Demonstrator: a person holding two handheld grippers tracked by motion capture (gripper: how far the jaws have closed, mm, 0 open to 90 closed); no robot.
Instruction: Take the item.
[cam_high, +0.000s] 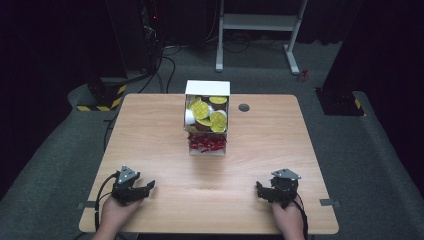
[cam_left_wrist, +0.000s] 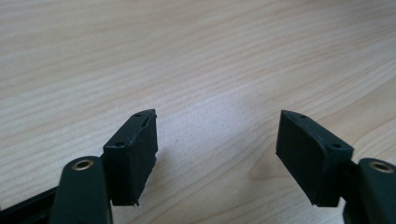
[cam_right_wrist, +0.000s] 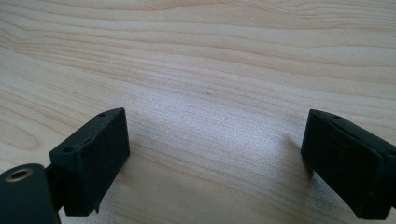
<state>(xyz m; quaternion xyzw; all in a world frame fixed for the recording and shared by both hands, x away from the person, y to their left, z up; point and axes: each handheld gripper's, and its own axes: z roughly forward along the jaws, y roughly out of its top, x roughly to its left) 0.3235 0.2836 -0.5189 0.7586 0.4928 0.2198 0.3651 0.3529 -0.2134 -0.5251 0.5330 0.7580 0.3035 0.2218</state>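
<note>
The left gripper (cam_high: 149, 185) rests on the table (cam_high: 150, 130) near its near-left corner, jaws spread wide with only bare wood between them, as the left gripper view shows. The right gripper (cam_high: 260, 187) rests near the near-right corner, its jaws also spread with nothing between them. Both point inward and forward, toward the middle of the table. A wide bare stretch of wood separates the two grippers and runs ahead of them up to the box (cam_high: 207, 90), which stands well ahead of both, midway between them, toward the far edge. The box is white, open at its front, with yellow-lidded cups (cam_high: 201, 108) stacked inside and red packets (cam_high: 206, 145) in its lower tray. A small round hole (cam_high: 244, 107) lies just right of the box.
</note>
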